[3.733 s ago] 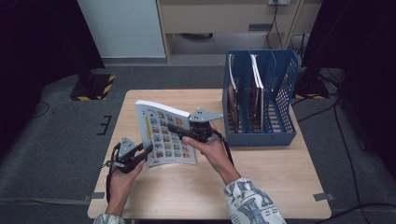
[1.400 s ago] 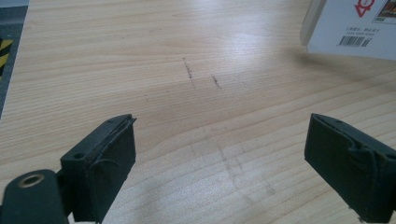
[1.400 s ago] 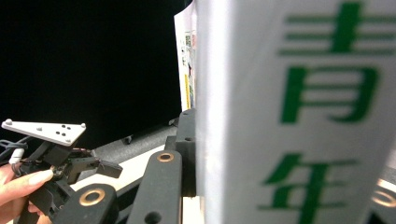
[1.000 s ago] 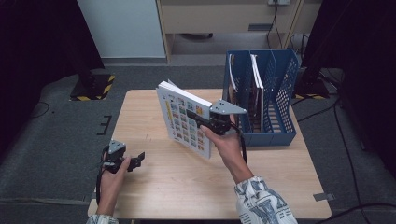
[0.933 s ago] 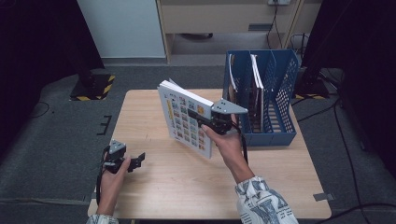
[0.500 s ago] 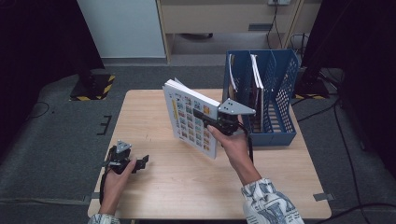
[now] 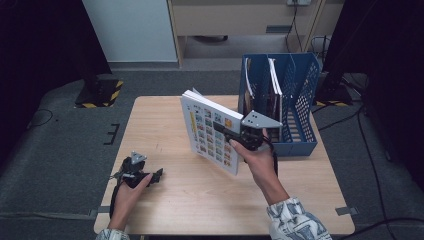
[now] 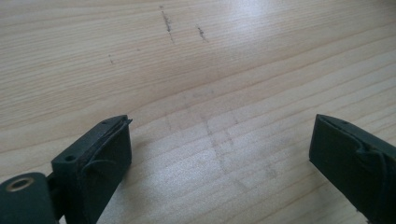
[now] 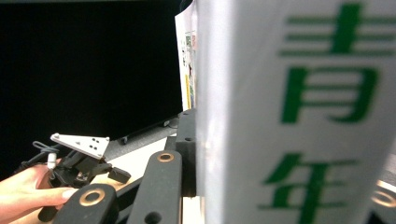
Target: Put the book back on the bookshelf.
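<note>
Right gripper [image 7: 235, 138] clamps book [image 7: 210, 131] upright beside blue rack [image 7: 300, 107]; left gripper [image 7: 150, 176] on table [image 7: 210, 200].

The book [image 9: 299, 116] I held had big green signs on its white back edge, close in my right gripper view. The top sign read 青 and the one under it read 年. They were a bit blurry, so I may have read them wrong. From the high view, its cover [image 7: 212, 132] had rows of tiny pictures, too small to read.

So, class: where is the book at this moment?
High view: the book is held upright above the table's middle, clamped in the right gripper, just left of the blue file rack.
</note>
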The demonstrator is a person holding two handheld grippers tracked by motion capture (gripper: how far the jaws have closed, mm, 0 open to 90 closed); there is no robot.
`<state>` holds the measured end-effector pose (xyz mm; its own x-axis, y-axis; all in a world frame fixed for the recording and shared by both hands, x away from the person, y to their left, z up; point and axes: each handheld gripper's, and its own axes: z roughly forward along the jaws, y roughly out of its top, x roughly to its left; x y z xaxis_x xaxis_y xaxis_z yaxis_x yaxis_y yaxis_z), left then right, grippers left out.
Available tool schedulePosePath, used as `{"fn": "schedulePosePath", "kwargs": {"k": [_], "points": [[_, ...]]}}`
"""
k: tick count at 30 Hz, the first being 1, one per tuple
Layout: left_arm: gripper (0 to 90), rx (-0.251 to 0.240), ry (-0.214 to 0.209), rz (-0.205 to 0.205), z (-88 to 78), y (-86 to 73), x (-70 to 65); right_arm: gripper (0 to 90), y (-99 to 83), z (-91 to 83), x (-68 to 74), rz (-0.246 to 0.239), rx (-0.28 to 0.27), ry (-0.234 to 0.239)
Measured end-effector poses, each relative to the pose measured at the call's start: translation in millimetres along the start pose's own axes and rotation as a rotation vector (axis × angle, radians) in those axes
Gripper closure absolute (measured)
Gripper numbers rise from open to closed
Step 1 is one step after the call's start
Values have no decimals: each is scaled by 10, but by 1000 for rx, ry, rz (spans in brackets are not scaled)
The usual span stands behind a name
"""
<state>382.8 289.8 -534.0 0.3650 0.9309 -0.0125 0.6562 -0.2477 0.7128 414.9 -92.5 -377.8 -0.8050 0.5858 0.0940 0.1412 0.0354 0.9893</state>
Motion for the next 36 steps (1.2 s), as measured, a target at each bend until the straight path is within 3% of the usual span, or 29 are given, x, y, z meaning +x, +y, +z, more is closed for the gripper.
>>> {"fn": "schedulePosePath", "kwargs": {"k": [23,36], "points": [[26,14,3,24,36,-1,-56,740,-40,-482,-44,-7,1,6],[17,15,1,22,41,2,-63,740,-99,-745,-153,5,1,-20]]}}
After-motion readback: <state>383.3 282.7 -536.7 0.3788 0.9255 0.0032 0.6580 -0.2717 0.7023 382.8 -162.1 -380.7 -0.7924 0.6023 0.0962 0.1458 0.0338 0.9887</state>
